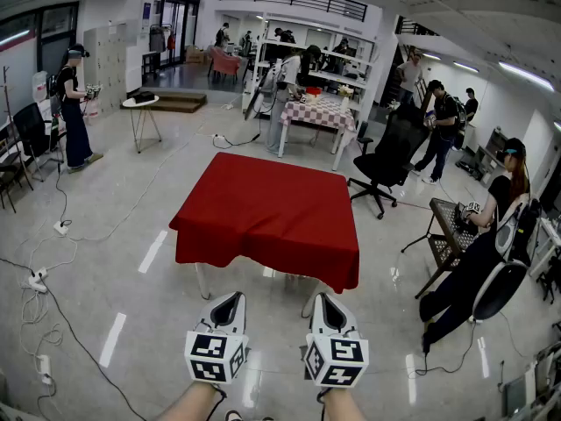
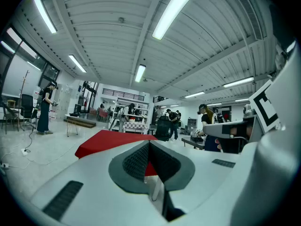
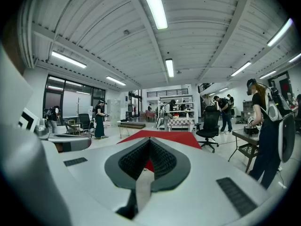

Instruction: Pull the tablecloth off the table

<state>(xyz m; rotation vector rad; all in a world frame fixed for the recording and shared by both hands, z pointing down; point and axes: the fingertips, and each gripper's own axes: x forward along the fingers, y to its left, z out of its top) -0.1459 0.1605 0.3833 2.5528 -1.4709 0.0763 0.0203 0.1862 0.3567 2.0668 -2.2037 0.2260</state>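
Tablecloth (image 1: 267,215) draped over table (image 1: 202,281)

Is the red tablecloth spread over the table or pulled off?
Spread: the red tablecloth covers the whole top and hangs over the edges.

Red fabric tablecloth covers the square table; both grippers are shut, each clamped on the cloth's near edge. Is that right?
Not quite. The red fabric tablecloth does cover the square table, and the left gripper and right gripper are shut, but on nothing. The head view shows both held short of the cloth's near edge, with bare floor around them.
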